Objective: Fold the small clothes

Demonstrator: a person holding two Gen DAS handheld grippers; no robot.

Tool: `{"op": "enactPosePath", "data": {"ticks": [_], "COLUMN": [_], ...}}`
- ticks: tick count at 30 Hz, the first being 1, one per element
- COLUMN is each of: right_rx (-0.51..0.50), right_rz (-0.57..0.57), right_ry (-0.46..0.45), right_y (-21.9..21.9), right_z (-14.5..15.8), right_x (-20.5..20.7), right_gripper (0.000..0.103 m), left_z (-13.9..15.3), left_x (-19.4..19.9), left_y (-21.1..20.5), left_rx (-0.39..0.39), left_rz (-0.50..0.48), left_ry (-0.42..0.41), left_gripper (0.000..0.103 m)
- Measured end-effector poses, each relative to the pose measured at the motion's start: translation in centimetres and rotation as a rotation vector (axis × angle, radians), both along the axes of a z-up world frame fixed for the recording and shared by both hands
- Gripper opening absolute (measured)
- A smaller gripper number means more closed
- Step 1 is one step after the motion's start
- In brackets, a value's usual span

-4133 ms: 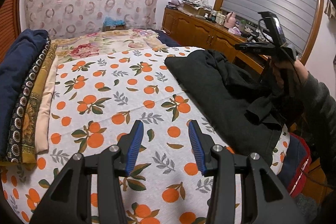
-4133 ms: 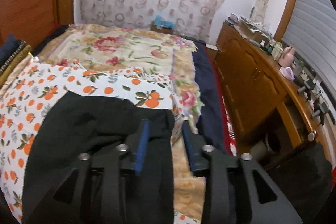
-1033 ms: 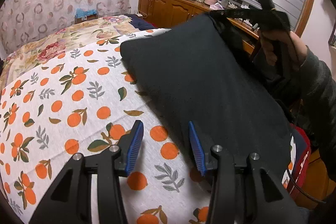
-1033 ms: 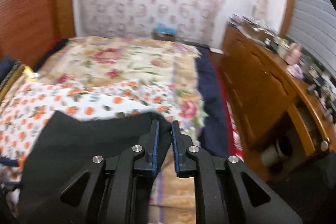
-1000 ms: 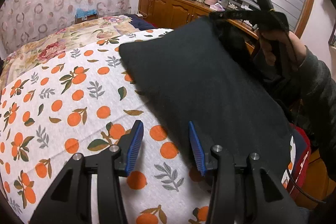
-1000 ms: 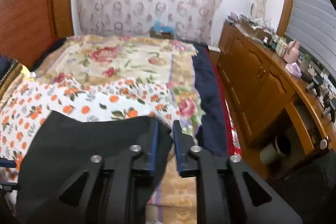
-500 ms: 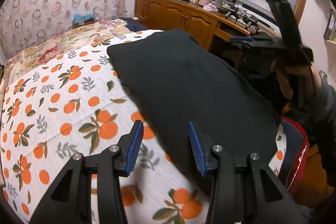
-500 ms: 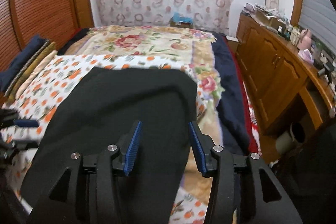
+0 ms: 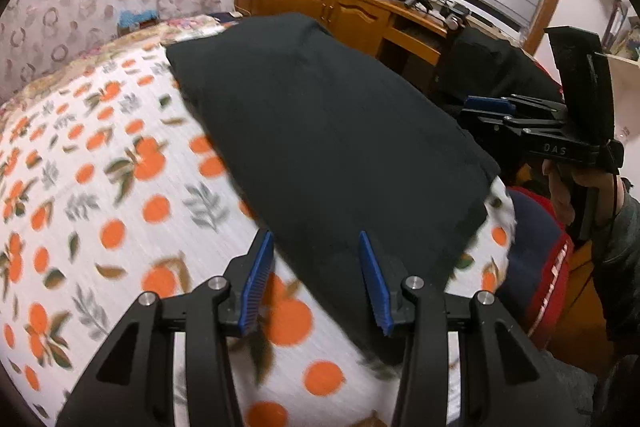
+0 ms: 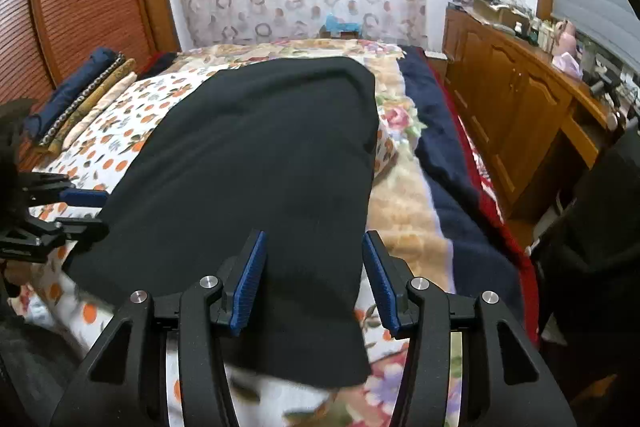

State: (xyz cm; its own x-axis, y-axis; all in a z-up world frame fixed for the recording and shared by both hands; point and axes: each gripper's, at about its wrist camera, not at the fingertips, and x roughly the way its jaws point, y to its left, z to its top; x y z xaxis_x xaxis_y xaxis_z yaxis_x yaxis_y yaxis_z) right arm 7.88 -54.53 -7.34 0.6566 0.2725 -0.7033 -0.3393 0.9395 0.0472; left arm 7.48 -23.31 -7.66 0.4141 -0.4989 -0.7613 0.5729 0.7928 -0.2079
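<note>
Black garment lies spread flat on the bed, no fold made yet. Left hand-held gripper and right hand-held gripper both stand apart, holding nothing; all folding remains.

We see soft, even indoor light with no hard shadows or glare. Both fisheye views bend strongly and go black at the corners. The sheet is motion-blurred near the lower edge, and the dark cloth shows little detail.
</note>
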Motion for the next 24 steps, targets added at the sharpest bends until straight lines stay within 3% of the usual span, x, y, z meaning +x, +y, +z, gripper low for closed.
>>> {"op": "enactPosePath", "data": {"ticks": [8, 11, 12, 14, 20, 24], "right_rx": [0.0, -0.006, -0.017, -0.044, -0.051, -0.049], "right_rz": [0.04, 0.08, 0.096, 0.127, 0.208, 0.243], "right_ry": [-0.017, -0.023, -0.029, -0.043, -0.035, -0.06], "right_y": [1.0, 1.8, 2.3, 3.4, 5.3, 5.9], "right_z": [0.2, 0.2, 0.2, 0.0, -0.4, 0.3], "right_x": [-2.4, -2.9, -3.1, -3.7, -5.0, -6.0], "right_gripper": [0.052, 0.054, 0.056, 0.057, 0.059, 0.063], "left_z": [-0.3, -0.4, -0.3, -0.2, 4.5, 7.4], "left_x": [-1.7, -2.2, -2.4, -2.3, -1.9, -1.4], "left_y": [0.1, 0.0, -0.1, 0.0, 0.1, -0.5], "left_rx": [-0.06, -0.063, -0.055, -0.052, -0.154, -0.172], "left_rz": [-0.013, -0.04, -0.044, -0.051, -0.046, -0.051], "left_ry": [0.048, 0.065, 0.065, 0.061, -0.011, -0.073], "left_gripper": [0.043, 0.025, 0.015, 0.009, 0.006, 0.006]}}
